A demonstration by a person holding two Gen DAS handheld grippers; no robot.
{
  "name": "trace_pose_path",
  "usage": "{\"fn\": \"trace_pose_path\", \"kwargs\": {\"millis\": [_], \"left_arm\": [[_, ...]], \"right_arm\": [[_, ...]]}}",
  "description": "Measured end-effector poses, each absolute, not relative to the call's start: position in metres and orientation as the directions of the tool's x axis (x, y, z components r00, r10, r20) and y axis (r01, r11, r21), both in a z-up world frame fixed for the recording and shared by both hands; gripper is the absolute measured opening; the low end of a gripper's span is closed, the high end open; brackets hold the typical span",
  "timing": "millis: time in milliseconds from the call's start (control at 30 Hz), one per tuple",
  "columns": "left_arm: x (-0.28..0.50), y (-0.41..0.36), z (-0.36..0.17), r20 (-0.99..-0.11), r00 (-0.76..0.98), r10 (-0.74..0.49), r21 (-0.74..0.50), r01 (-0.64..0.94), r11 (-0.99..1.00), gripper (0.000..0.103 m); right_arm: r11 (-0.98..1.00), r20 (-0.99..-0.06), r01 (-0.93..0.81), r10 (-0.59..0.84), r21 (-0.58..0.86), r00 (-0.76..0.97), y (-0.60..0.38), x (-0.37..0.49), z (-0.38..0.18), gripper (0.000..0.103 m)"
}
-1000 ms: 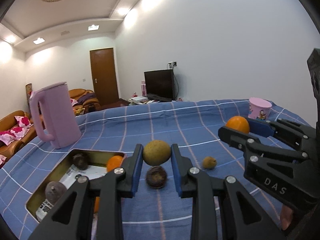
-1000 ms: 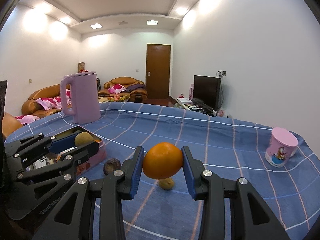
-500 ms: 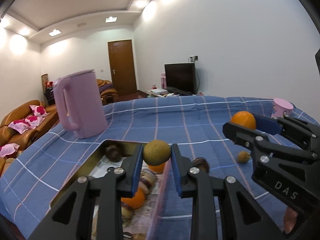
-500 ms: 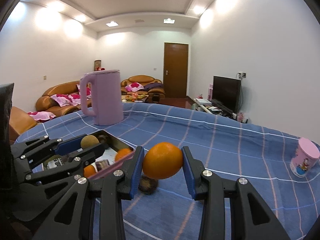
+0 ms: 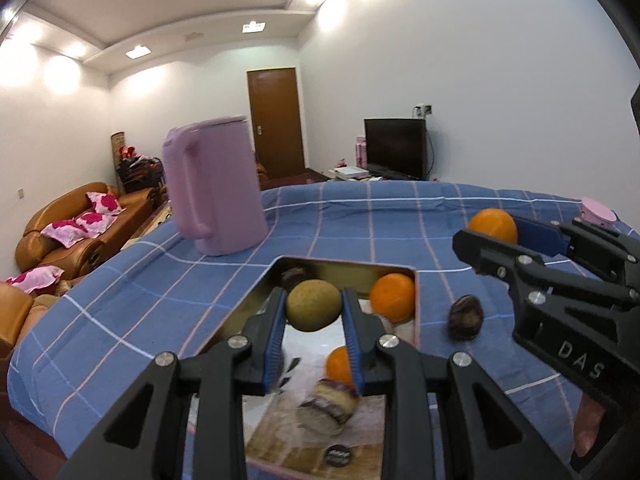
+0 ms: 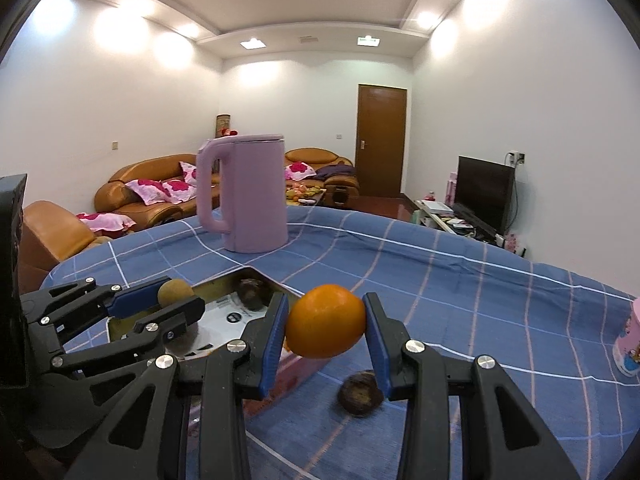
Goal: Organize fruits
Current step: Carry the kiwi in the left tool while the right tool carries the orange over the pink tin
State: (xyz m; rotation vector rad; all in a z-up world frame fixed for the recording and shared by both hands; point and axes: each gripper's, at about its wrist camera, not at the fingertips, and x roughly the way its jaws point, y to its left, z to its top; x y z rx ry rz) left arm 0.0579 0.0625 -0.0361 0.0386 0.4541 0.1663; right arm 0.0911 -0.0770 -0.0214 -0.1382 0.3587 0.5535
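My left gripper [image 5: 314,312] is shut on a round green-brown fruit [image 5: 313,305] and hangs over the metal tray [image 5: 417,304]. Inside the tray lie an orange [image 5: 392,297], a second orange [image 5: 337,364], a dark fruit [image 5: 293,277] at the far end and a purple-and-pale fruit [image 5: 328,404]. My right gripper [image 6: 326,332] is shut on an orange [image 6: 326,327], just right of the tray [image 6: 224,280]. A dark brown fruit [image 6: 360,392] lies on the blue checked cloth below it, also seen as the dark fruit [image 5: 464,317] right of the tray.
A tall lilac kettle [image 5: 214,186] stands on the cloth behind the tray, the same kettle [image 6: 246,194] in the right wrist view. A pink cup [image 6: 628,342] sits at the far right. The table edge drops off on the left toward brown sofas [image 5: 76,220].
Both grippers have swung left with their fruits. The left one now hangs over the tray instead of over the cloth, and the right one has come up beside the tray.
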Motion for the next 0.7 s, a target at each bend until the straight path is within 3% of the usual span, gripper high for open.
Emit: {"fn": "trace_pose_path", "kwargs": {"millis": [700], "left_arm": [[0.042,0.112,-0.049,-0.466,0.844,0.265,0.094,-0.250,0.964,0.029]], "right_arm": [[0.780,-0.413,-0.625,0.566,-0.009,0.713,-0.018,0.101,-0.031,0.040]]}}
